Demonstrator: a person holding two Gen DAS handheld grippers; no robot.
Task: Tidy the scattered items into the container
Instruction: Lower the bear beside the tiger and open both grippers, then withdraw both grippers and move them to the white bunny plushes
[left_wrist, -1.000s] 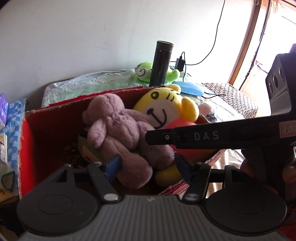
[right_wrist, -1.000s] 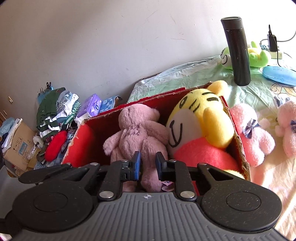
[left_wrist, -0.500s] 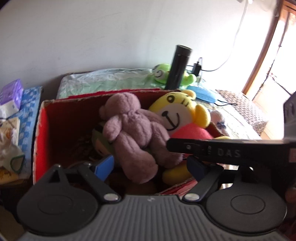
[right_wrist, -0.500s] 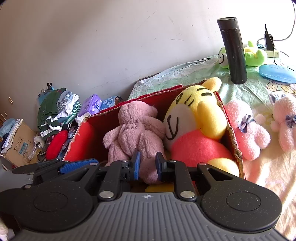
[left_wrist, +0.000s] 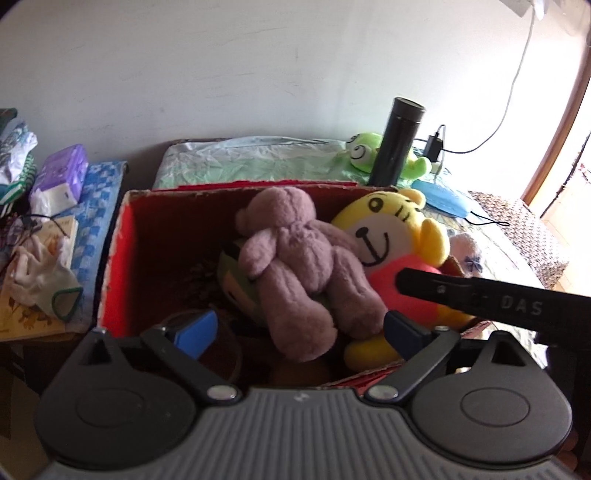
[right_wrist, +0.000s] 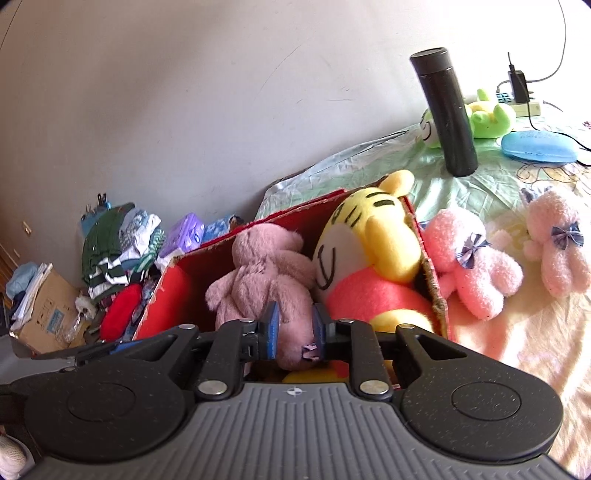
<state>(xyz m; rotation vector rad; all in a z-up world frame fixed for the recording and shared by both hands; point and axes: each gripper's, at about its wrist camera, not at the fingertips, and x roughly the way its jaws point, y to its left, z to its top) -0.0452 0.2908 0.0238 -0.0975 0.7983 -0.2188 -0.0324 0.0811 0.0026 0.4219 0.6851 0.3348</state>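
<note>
A red cardboard box (left_wrist: 122, 258) (right_wrist: 166, 295) holds a mauve bear (left_wrist: 295, 258) (right_wrist: 266, 266) and a yellow tiger (left_wrist: 388, 229) (right_wrist: 369, 236). My left gripper (left_wrist: 299, 334) hangs over the box's near edge, its jaws opening wide. The bear's foot lies between its pads, untouched. My right gripper (right_wrist: 295, 328) pinches the bear's leg while its jaws start to part. One of its fingers (left_wrist: 461, 291) crosses above the tiger's red body. Two pink plush toys (right_wrist: 469, 266) (right_wrist: 557, 240) lie on the bed to the right of the box.
At the back of the bed stand a black flask (left_wrist: 399, 144) (right_wrist: 447, 110), a green frog plush (right_wrist: 491, 118), a blue case (right_wrist: 539, 146) and a charger with cables. Left of the box are piled clothes (right_wrist: 110, 251), a purple tissue pack (left_wrist: 62, 177) and a floor carton (right_wrist: 48, 314).
The left jaws spread from close around the bear's foot to wide apart, and that gripper rolled. The right pads parted slightly, with the bear's leg still between them.
</note>
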